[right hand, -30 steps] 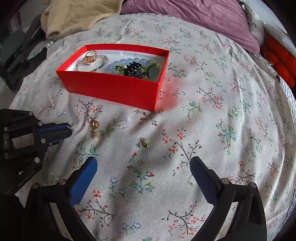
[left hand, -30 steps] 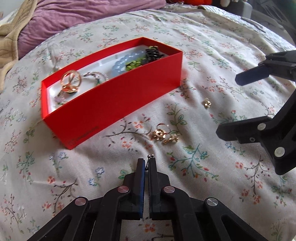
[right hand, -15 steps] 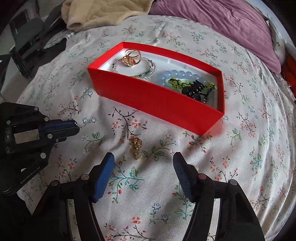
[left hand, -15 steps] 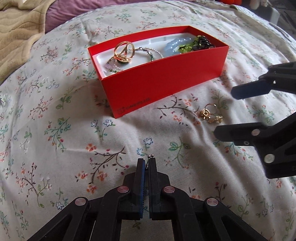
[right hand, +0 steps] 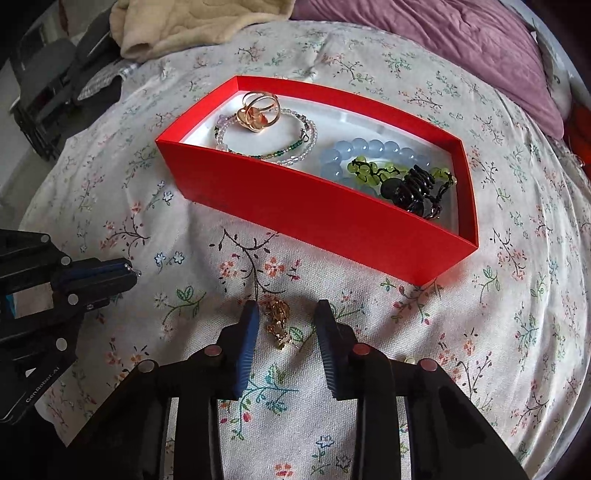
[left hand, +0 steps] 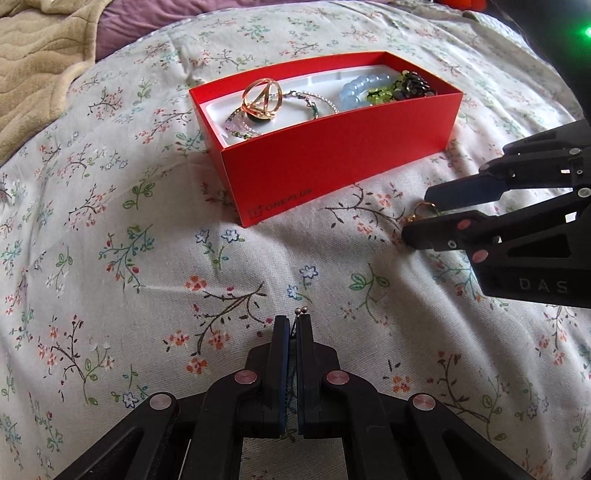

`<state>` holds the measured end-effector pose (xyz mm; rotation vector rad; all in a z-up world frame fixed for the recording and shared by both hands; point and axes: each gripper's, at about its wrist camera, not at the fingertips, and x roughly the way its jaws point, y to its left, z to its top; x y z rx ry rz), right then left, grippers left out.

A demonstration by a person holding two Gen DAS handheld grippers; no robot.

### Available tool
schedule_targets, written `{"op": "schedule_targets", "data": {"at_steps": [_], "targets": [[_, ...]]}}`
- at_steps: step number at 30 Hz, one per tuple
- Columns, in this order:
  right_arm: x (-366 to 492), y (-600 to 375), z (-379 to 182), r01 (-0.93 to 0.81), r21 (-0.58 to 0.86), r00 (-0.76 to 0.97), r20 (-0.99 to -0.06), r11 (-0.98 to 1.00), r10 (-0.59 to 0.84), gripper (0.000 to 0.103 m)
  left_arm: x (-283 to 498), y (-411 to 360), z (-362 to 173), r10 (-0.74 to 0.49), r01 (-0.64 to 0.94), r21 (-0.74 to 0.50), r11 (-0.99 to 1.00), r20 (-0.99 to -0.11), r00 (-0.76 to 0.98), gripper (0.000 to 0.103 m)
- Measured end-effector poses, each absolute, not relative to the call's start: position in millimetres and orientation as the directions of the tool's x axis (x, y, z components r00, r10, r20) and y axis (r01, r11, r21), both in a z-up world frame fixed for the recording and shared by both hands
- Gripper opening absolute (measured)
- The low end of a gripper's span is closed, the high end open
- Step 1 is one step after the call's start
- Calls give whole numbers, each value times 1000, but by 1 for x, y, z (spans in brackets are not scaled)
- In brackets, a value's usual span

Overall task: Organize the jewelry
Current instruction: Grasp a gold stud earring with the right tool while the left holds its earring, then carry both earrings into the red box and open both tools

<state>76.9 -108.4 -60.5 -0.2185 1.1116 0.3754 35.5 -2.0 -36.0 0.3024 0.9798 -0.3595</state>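
Observation:
A red box [left hand: 343, 177] [right hand: 321, 206] lies on the floral bedspread. It holds a gold ring [right hand: 258, 110], a beaded bracelet [right hand: 295, 155], a blue bead bracelet [right hand: 373, 147], green beads and a black piece [right hand: 413, 188]. My left gripper [left hand: 293, 325] is shut on a small silver stud earring [left hand: 301, 312], held in front of the box; it also shows at the left of the right wrist view [right hand: 125, 269]. My right gripper [right hand: 284, 325] is open, its fingers on either side of a gold earring [right hand: 279, 321] on the bedspread. The right gripper also shows in the left wrist view [left hand: 424, 210].
A beige blanket [right hand: 192, 22] and a purple pillow [right hand: 443, 33] lie at the far end of the bed. A small pale piece [right hand: 409, 359] lies by my right finger. Dark equipment [right hand: 55, 92] stands off the bed's left edge.
My right gripper moved left and down over the gold earring and narrowed around it. My left gripper, still shut on the stud, shifted left, bringing the box toward the centre.

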Motion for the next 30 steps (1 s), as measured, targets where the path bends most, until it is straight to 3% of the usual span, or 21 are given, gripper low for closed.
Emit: {"op": "schedule_targets", "data": {"at_steps": [3,19,30], "targets": [[77,-105,-60,-408,21,382,-904,913,192,16,34,-2,-36,-155,423,89,902,-847,508,0],[70,-126,-31,-362,58,403,-890,930,212,16,41,1,-26,-151,388,75,919,-840,520,0],[74,-148,12,-302,119,481,-838,946,259,16,53,2,11,-182,339,35,940,-790,586,0]]}}
